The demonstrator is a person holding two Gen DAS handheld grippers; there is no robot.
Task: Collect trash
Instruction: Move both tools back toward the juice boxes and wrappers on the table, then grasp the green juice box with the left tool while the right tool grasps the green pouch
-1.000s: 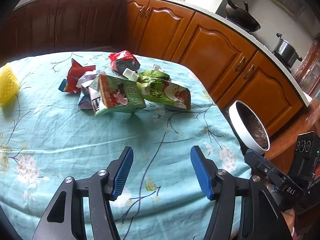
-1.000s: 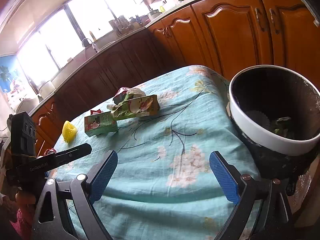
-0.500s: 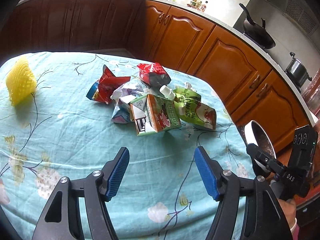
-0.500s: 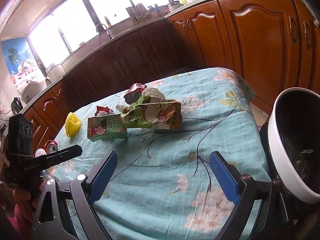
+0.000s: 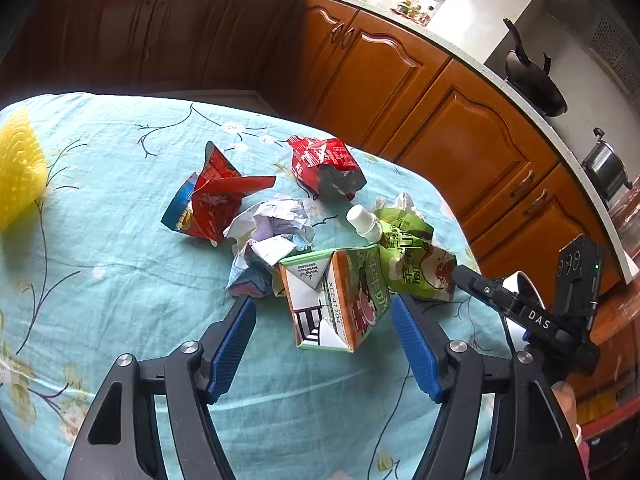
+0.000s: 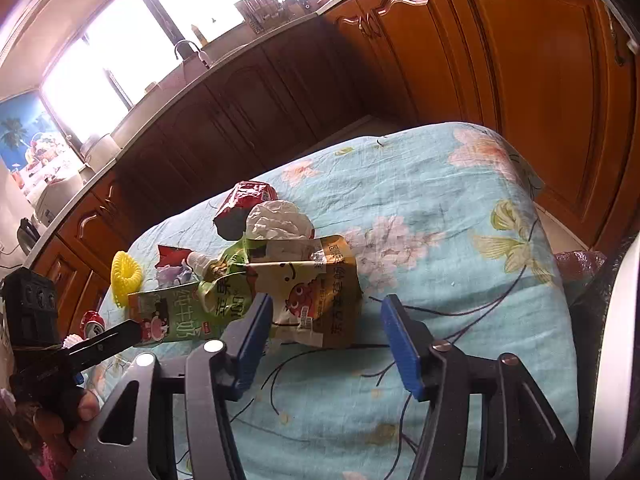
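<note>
Left wrist view: left gripper (image 5: 322,330) wide, straddling milk carton (image 5: 336,298) on tablecloth (image 5: 100,280), pads not touching. Step: approach to grasp; next, close on carton. Carton flap reads "XCE41 104".

Right wrist view: right gripper (image 6: 326,330) jaws closing, juice pouch (image 6: 304,292) just ahead, not gripped. Pouch writing Chinese, unclear. Bin (image 6: 612,340) at right.

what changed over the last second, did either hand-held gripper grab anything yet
Both closed in on the trash pile. The left hand-held gripper now brackets the milk carton; the right hand-held gripper, its jaws closing, frames the green pouch. Neither grips yet. The trash itself, the yellow net and the tablecloth stayed put.
</note>
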